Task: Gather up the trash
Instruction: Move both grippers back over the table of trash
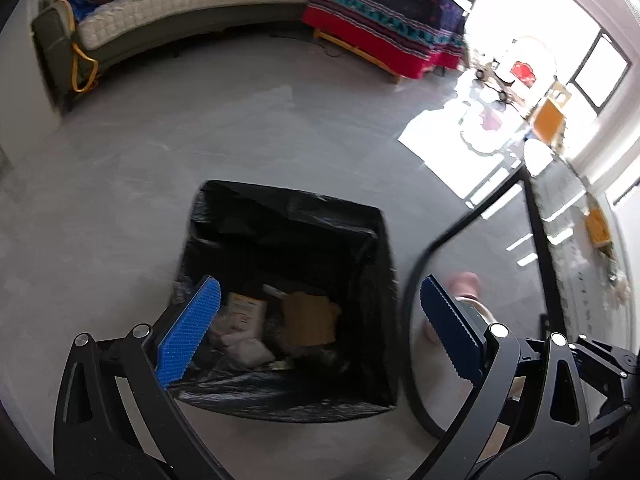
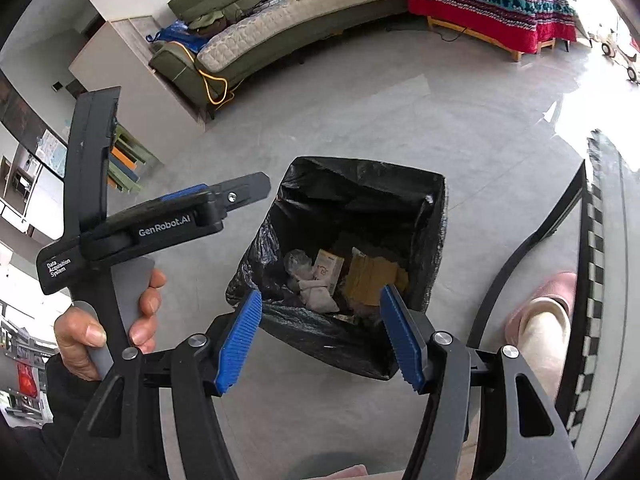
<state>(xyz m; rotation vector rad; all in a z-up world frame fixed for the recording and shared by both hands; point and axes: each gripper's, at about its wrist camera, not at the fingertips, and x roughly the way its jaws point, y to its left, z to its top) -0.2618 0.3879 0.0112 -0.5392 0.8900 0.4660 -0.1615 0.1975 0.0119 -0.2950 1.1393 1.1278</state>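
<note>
A square bin lined with a black bag (image 1: 288, 216) stands on the grey floor; it also shows in the right wrist view (image 2: 360, 184). Inside lie a cardboard piece (image 1: 310, 318), a small yellow-white carton (image 1: 246, 312) and crumpled white wrappers (image 1: 244, 346); the same cardboard (image 2: 372, 280) and carton (image 2: 328, 270) show in the right wrist view. My left gripper (image 1: 320, 320) is open and empty above the bin's near edge. My right gripper (image 2: 320, 332) is open and empty above the bin's near rim. The left gripper's body (image 2: 160, 228) shows at the left, held by a hand (image 2: 104, 320).
A grey-green sofa (image 1: 168, 12) runs along the far wall, beside a bench with a red patterned blanket (image 1: 380, 28). A black-framed table edge (image 1: 540, 240) and a foot in a pink slipper (image 2: 540, 312) are right of the bin. A low cabinet (image 2: 120, 64) stands far left.
</note>
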